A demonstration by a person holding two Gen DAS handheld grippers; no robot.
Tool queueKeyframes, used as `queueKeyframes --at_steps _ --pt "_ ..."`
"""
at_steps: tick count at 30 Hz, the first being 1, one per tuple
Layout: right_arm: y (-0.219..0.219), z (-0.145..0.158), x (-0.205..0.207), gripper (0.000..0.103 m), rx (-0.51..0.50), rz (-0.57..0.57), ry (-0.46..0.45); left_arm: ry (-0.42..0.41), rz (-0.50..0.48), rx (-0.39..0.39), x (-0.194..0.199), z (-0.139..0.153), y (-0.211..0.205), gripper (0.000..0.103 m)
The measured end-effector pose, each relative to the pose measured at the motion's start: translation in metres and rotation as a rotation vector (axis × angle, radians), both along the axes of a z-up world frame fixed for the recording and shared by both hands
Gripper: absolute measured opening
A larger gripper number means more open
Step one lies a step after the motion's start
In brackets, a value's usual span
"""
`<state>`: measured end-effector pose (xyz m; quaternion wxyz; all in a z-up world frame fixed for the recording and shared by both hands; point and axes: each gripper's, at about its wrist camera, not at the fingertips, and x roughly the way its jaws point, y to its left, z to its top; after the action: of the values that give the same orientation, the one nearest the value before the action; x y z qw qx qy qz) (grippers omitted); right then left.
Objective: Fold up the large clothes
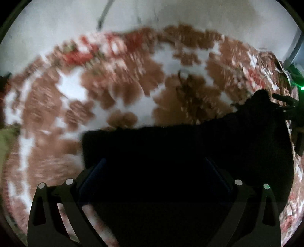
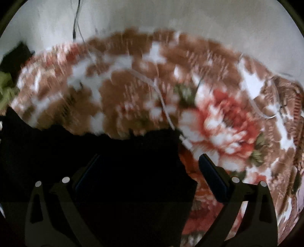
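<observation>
pale wall (image 2: 190, 17), floral blanket (image 2: 218, 117) blurred; both grippers (image 1: 154, 178) (image 2: 150, 172) spread over black garment (image 1: 190, 152)

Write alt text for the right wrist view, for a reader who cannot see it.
A black garment fills the lower left, lying between the open fingers of the right gripper on a brown, white and red floral blanket. A thin white cable trails across the blanket; the picture is motion-blurred, with a pale wall behind.
</observation>
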<state>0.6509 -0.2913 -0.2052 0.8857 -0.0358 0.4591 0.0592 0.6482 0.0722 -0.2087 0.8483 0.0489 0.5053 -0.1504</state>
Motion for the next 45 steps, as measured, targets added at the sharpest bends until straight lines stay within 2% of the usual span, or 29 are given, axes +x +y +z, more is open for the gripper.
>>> queueKeyframes --at_steps 4,6,9,11,13,15,19,23,29,35,41,45 --pt "0.014 0.044 -0.04 0.098 0.046 -0.037 -0.069 -0.09 0.057 0.037 -0.047 0.04 -0.006 0.098" --pt "0.028 0.057 -0.064 0.098 0.041 -0.04 -0.095 -0.1 0.116 0.035 -0.077 0.045 -0.015 0.098" --pt "0.053 0.048 -0.088 0.098 -0.004 -0.04 -0.081 -0.062 0.184 -0.014 -0.107 0.029 -0.033 0.098" --pt "0.061 0.027 -0.094 0.098 -0.036 -0.045 -0.044 -0.026 0.219 0.003 -0.117 0.004 -0.048 0.098" --pt "0.06 0.0 -0.092 0.098 -0.06 -0.053 0.013 0.001 0.234 0.009 -0.117 -0.014 -0.054 0.098" --pt "0.052 -0.02 -0.09 0.098 -0.089 -0.063 0.039 0.01 0.236 0.062 -0.115 -0.031 -0.056 0.098" --pt "0.029 -0.039 -0.087 0.098 -0.105 -0.076 0.027 0.004 0.213 0.134 -0.105 -0.048 -0.045 0.099" --pt "0.002 -0.054 -0.081 0.098 -0.074 -0.055 0.019 -0.004 0.192 0.162 -0.097 -0.055 -0.027 0.099" --pt "-0.01 -0.052 -0.081 0.098 -0.097 0.044 -0.027 -0.03 0.145 0.179 -0.096 -0.058 -0.022 0.099" --pt "-0.017 -0.041 -0.08 0.098 -0.111 0.07 -0.023 -0.026 0.156 0.203 -0.097 -0.05 -0.02 0.099" --pt "-0.025 -0.035 -0.082 0.098 -0.119 0.068 0.036 -0.026 0.162 0.27 -0.108 -0.031 -0.012 0.099" --pt "-0.03 -0.005 -0.093 0.098 -0.112 0.055 -0.008 -0.054 0.18 0.293 -0.122 -0.002 -0.005 0.099"
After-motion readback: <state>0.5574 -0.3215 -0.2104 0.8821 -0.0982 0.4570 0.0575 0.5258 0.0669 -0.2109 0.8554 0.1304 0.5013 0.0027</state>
